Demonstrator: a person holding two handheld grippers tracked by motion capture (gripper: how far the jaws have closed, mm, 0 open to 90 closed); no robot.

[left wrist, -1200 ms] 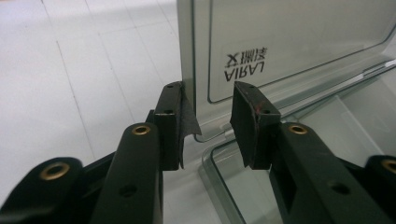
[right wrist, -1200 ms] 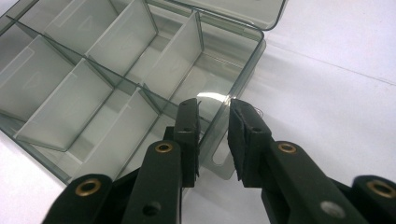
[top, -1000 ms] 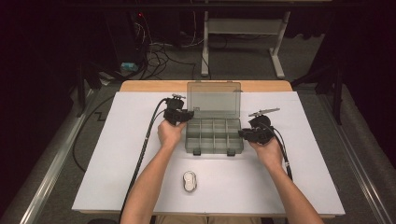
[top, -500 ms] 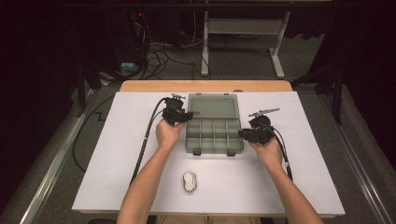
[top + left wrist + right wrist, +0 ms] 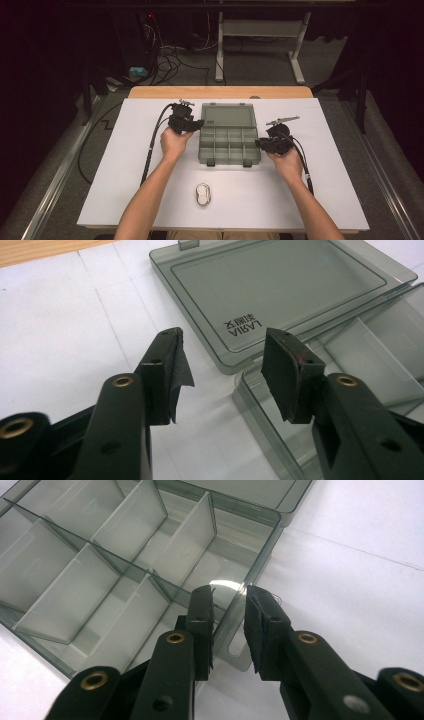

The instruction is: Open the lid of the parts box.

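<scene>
Lid (image 5: 228,115) of organizer box (image 5: 229,145) now laid flat open, upright a second ago, left gripper (image 5: 192,125) jaws just opened, nothing between, right gripper (image 5: 260,144) clamped on box side wall.

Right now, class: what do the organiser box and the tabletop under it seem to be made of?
Organiser box: probably hard plastic, smoke-grey and see-through, glossy; its dividers and the white surface show through its walls. Tabletop: a matte white sheet, perhaps laminate or paper, over what looks like wood, bare at the far edge.

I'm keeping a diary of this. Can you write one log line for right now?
box: lid open flat | left gripper: jaws just opened, nothing between | right gripper: jaws astride box's side wall | white thing: untouched
</scene>
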